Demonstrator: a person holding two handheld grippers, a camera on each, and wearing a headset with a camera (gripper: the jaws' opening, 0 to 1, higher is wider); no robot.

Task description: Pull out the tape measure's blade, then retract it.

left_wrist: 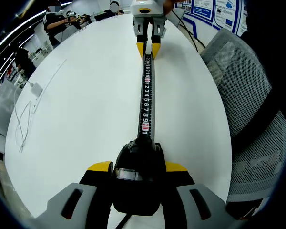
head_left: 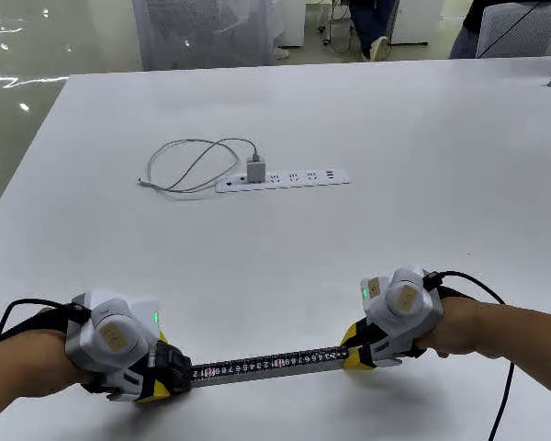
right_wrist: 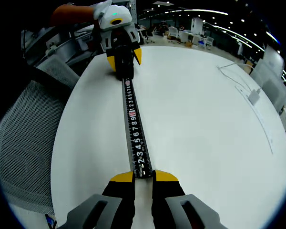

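Note:
A black tape measure case (left_wrist: 137, 174) sits between the yellow-tipped jaws of my left gripper (left_wrist: 136, 168), which is shut on it. From the case a black blade with white numbers (head_left: 266, 365) stretches across the white table to my right gripper (head_left: 358, 356), shut on the blade's end. In the right gripper view the blade (right_wrist: 135, 131) runs from my right gripper (right_wrist: 143, 177) away to the left gripper (right_wrist: 123, 56) and the case. In the left gripper view the blade (left_wrist: 147, 98) leads to the right gripper (left_wrist: 148, 48). In the head view the left gripper (head_left: 168, 377) is at the near left.
A white power strip (head_left: 285, 178) with a plugged charger and a looped white cable (head_left: 188, 165) lies mid-table. The table's near edge (head_left: 349, 432) is close to both grippers. A grey mesh chair (left_wrist: 257, 124) stands beside the table. People sit at the far side.

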